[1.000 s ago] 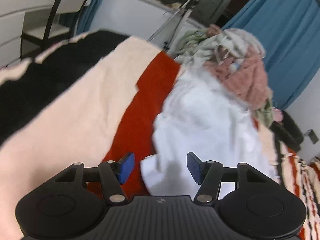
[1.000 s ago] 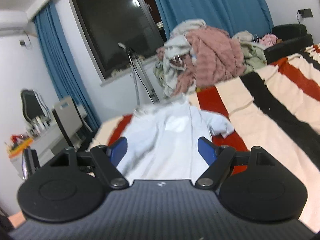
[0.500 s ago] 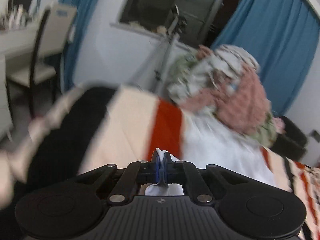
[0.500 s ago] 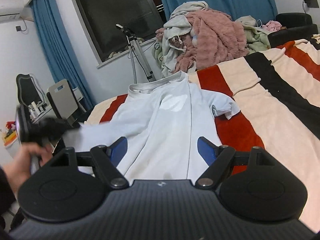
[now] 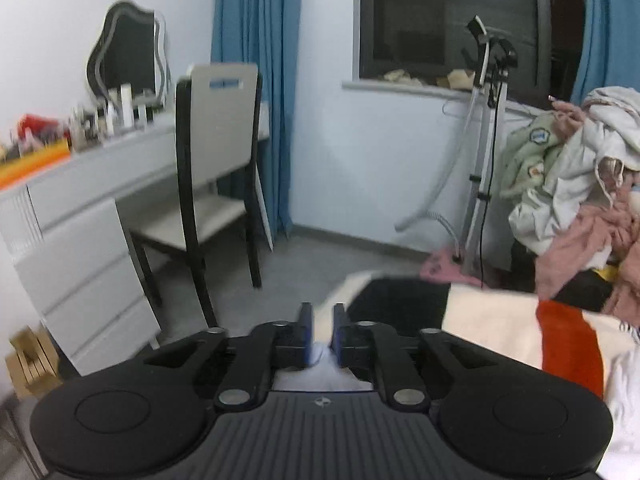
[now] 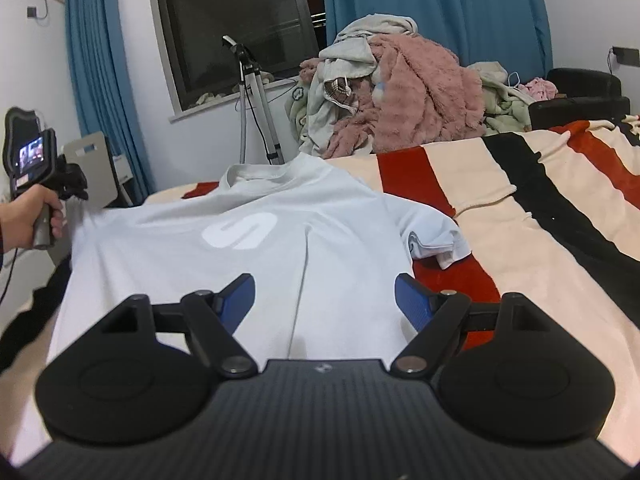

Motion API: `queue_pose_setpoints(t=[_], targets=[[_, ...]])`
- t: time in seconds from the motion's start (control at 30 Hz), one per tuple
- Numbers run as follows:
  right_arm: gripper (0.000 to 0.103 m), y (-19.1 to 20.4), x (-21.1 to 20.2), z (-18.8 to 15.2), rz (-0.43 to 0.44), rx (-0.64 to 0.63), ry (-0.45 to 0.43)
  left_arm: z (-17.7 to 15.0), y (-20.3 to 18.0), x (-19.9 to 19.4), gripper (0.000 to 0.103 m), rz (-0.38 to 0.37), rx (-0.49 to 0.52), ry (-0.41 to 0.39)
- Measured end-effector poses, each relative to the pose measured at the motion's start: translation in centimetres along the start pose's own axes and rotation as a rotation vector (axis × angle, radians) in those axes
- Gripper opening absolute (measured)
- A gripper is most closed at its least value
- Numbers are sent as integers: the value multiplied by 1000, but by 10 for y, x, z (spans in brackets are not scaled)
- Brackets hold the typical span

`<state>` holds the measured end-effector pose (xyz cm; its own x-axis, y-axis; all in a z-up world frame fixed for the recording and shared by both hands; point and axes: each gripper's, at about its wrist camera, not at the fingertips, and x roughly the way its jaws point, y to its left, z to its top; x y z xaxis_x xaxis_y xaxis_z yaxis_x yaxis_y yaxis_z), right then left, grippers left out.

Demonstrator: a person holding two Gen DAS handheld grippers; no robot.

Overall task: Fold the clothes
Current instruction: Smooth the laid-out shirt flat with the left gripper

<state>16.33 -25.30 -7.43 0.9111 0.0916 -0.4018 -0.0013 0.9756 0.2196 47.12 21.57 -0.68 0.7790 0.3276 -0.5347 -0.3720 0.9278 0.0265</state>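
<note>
T-shirt (image 6: 240, 248), white, laid flat on striped bed cover (image 6: 520, 216). Long axis runs from the right tool toward the window; collar at the far end, hem nearest that tool. Pale logo patch on the chest side up. Right sleeve crumpled on a red stripe. Left sleeve edge lifted off the bed, pulled taut sideways.

Left tool (image 5: 319, 330): blue pads pressed together, pinching a fold of white shirt cloth. Hand (image 6: 34, 212) grips its handle at the bed's left edge.

Right tool (image 6: 324, 292): fingers spread wide over the lower shirt, nothing between them.

Clothes pile (image 6: 400, 96) heaped beyond the collar, well apart from the shirt.
</note>
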Motion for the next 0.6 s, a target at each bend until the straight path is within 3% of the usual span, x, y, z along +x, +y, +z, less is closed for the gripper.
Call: queue_pose_setpoints(t=[0.07, 0.27, 0.47, 0.6], targets=[[79, -1, 5, -1, 7, 2, 9, -13, -2, -3, 42, -27, 10, 26], [78, 0, 1, 1, 33, 7, -6, -99, 35, -111, 57, -195, -61, 242], [78, 3, -24, 4, 38, -4, -38, -184, 71, -219, 57, -362, -132, 456], [78, -2, -48, 3, 44, 2, -39, -224, 80, -263, 54, -400, -150, 566]])
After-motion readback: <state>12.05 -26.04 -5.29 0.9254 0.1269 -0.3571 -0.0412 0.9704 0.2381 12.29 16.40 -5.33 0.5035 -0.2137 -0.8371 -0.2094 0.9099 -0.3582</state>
